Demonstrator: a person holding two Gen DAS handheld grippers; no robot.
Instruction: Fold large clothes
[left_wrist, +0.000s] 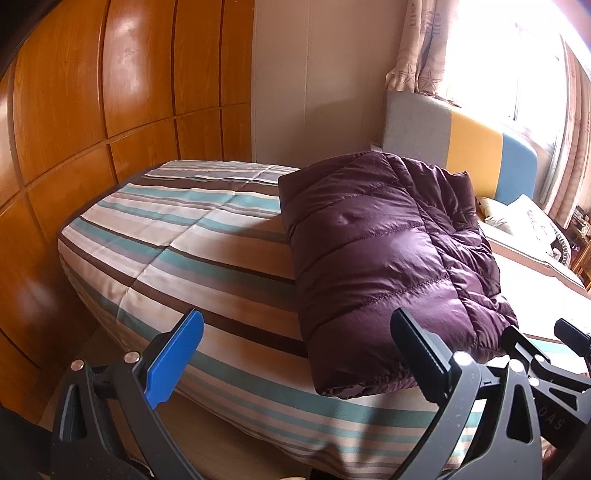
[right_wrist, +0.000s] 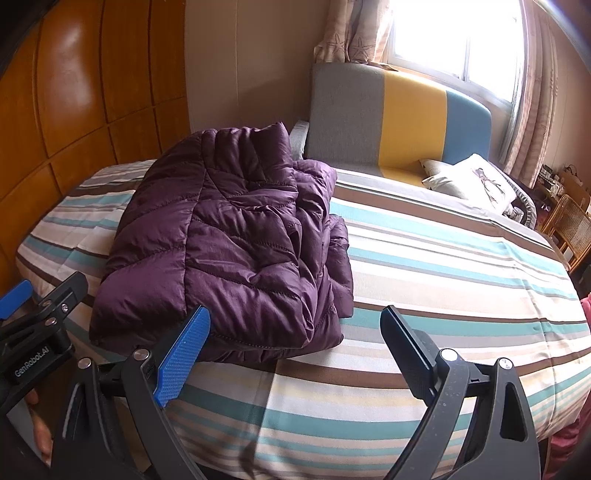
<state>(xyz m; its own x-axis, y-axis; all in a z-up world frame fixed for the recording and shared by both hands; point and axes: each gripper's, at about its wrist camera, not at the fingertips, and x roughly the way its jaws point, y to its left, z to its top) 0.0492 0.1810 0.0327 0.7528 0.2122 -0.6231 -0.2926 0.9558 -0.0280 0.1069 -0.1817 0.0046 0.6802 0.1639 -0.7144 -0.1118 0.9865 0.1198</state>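
A dark purple quilted puffer jacket (left_wrist: 384, 258) lies folded in a thick rectangular bundle on the striped bed (left_wrist: 192, 236). It also shows in the right wrist view (right_wrist: 229, 254), near the bed's front left corner. My left gripper (left_wrist: 295, 354) is open and empty, just in front of the jacket's near edge, not touching it. My right gripper (right_wrist: 295, 350) is open and empty, in front of the jacket's near right corner above the bedspread (right_wrist: 443, 266). The left gripper also shows at the left edge of the right wrist view (right_wrist: 40, 295).
A wooden wardrobe (left_wrist: 92, 129) stands close along the bed's left side. A grey, yellow and blue headboard (right_wrist: 399, 114) and white pillows (right_wrist: 472, 181) are at the far end under a bright window. Wicker chairs (right_wrist: 569, 229) stand at the right.
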